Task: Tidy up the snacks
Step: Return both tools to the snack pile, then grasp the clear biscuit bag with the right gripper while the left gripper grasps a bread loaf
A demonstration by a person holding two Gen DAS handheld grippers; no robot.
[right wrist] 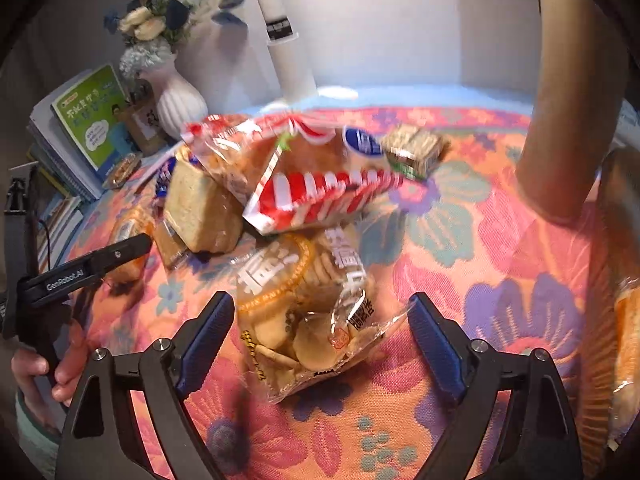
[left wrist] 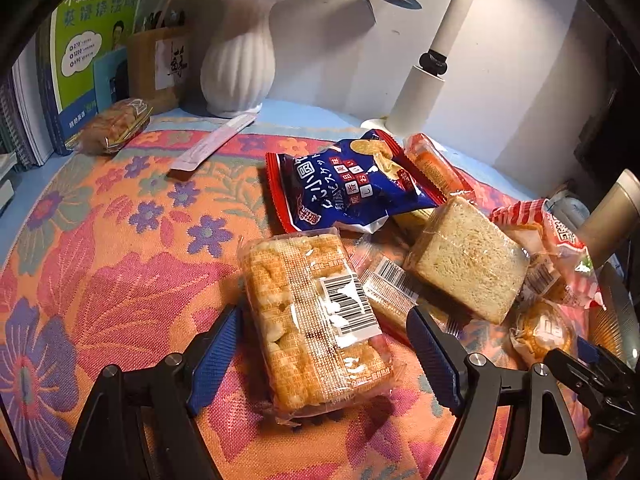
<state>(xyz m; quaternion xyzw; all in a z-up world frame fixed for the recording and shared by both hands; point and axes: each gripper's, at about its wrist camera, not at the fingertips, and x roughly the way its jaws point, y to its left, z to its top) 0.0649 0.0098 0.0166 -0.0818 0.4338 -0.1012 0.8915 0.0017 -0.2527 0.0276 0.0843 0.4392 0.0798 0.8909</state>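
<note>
Snacks lay heaped on a worktop covered by a floral cloth [left wrist: 120, 248] in orange, pink and purple. Nearest the left claw [left wrist: 324, 330], a clear-wrapped rice cracker pack [left wrist: 316, 320] with a barcode label lay lengthwise between the blue pads, which stood spread with a visible gap on each side of the pack. Just beyond it on the right sat a wrapped slice of bread [left wrist: 468, 256], with a small round pastry [left wrist: 544, 330] beside that and a red-striped bag [left wrist: 560, 240] behind. Farther back lay a blue biscuit bag [left wrist: 352, 184] with red edges, partly resting on an orange-wrapped bar [left wrist: 436, 164]. Well apart to the left were a white sachet [left wrist: 212, 144] and another wrapped snack [left wrist: 116, 126] near the books [left wrist: 96, 40]. A white ribbed vase [left wrist: 240, 68] and a lamp post [left wrist: 444, 40] stood at the back.

In the right wrist view, the right claw [right wrist: 322, 314] was likewise spread, its pads clear of a transparent bag of round biscuits [right wrist: 308, 308] lying between them. Beyond that bag the red-striped bag leaned on the bread slice, and a small dark-wrapped cake [right wrist: 416, 150] lay behind. At the left edge a hand [right wrist: 36, 372] gripped the other tool's handle.
</note>
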